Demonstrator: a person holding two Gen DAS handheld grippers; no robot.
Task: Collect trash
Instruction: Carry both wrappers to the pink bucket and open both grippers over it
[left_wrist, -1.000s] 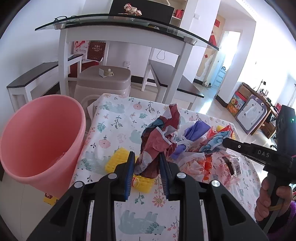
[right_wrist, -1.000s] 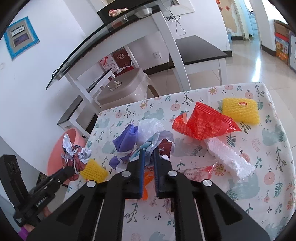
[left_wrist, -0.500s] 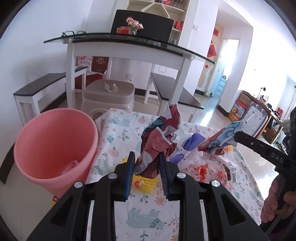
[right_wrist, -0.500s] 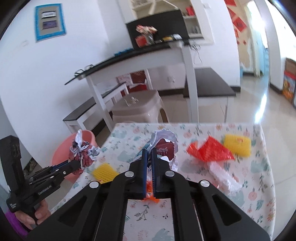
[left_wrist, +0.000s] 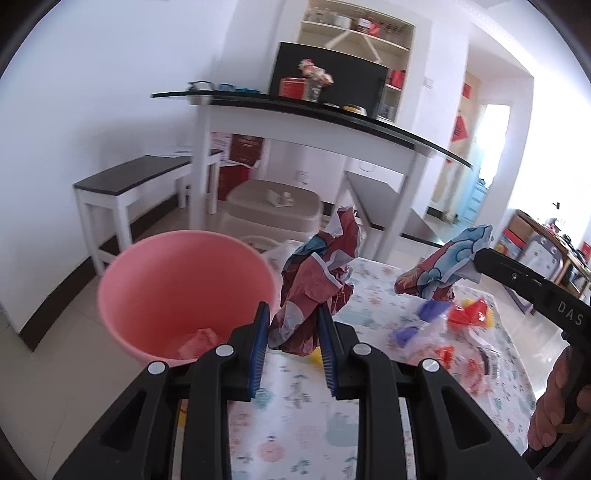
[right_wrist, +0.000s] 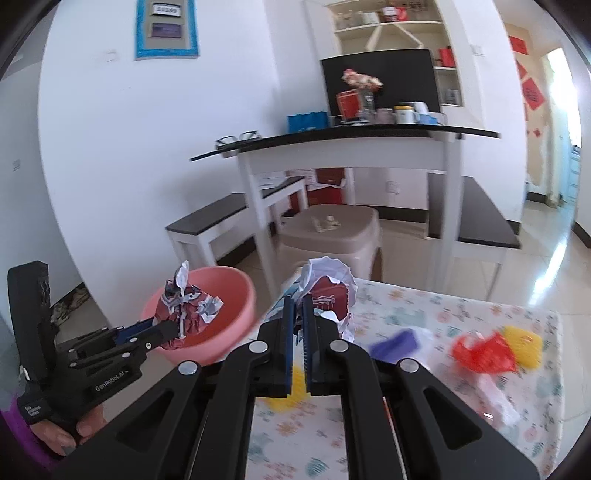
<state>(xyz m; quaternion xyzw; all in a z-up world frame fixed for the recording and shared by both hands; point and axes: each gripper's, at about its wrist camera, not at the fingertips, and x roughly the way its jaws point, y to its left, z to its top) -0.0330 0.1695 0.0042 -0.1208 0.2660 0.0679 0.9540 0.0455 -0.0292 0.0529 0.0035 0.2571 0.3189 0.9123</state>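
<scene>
clearly both grippers are loaded so that 2 pieces of trash can go into the bin in 1 trip. the left gripper (left_wrist: 291, 326) has its jaws about half apart, clamped on a bulky crumpled maroon wrapper (left_wrist: 314, 284) that fills the gap and stands up well past the pads. the right gripper (right_wrist: 298, 325) has its jaws almost together, pinching a thin sheet of a red, white and blue wrapper (right_wrist: 328, 291) that balloons out above the fingertips. a flat wrapper calls for a tight pinch and a wadded one for a wider hold, which i judge explains the difference in gap.

the pink bucket (left_wrist: 122, 273) stands on the floor at the near left corner of the flowered table (left_wrist: 369, 306), low enough, i judge, for trash to be dropped over its rim. both wrappers are held up off the cloth.

the left wrist view looks down into the bucket and shows something pale pink lying at its bottom, and it shows the right gripper's load from the side as a drooping strip. the right wrist view hides the bucket's bottom but shows what the left view cannot: the maroon wrapper hangs in line with the bucket's mouth, though whether directly over it i cannot tell. it also shows a red bag (right_wrist: 480, 350), a yellow foam net (right_wrist: 524, 341) and a purple scrap (right_wrist: 397, 341), all blurred, lying on the right of the table, not yet collected.
</scene>
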